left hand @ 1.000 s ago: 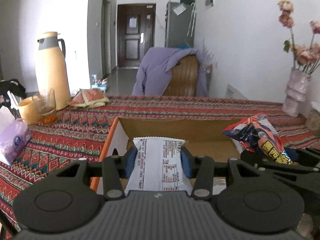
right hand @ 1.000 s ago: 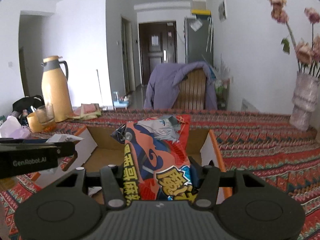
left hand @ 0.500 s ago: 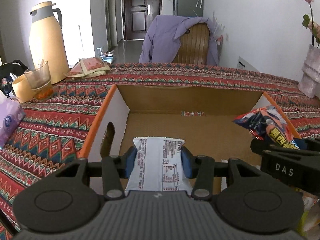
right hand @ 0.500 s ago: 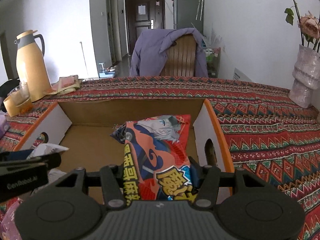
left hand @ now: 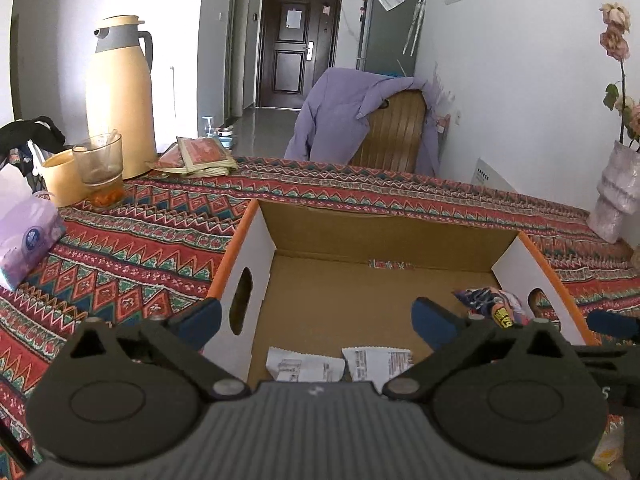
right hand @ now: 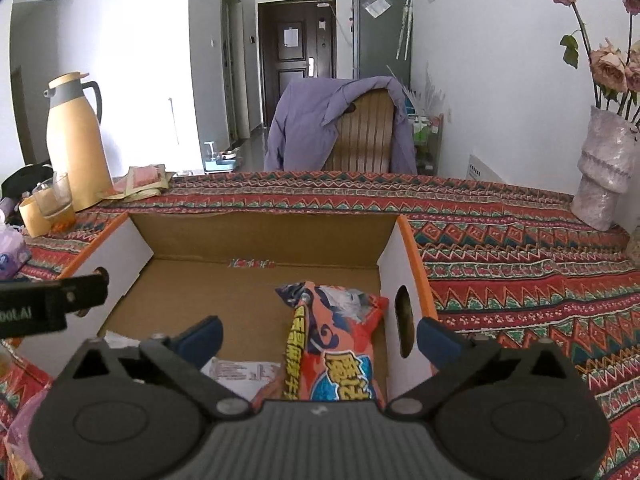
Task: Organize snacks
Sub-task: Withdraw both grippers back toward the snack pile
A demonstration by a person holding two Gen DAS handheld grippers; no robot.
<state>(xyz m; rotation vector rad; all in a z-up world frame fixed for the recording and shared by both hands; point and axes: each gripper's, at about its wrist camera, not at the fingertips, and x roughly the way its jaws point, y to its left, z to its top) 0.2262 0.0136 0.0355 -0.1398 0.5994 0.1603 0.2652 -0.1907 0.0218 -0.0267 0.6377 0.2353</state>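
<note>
Now both sets of jaws are opening, empty; pulling back, the right gripper (right hand: 318, 338) could snag the orange snack bag (right hand: 336, 344) lying between them in the box (right hand: 408, 248).

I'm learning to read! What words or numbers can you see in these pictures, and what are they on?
"ooLAI": white letters, cut off at the picture's edge, on the left gripper's black side, seen from the right wrist.
Big yellow and white Chinese characters on the orange snack bag in the cardboard box: too distorted to read.
Small print on the white snack packets: too small.
Papers on the door and fridge: too far.
</note>
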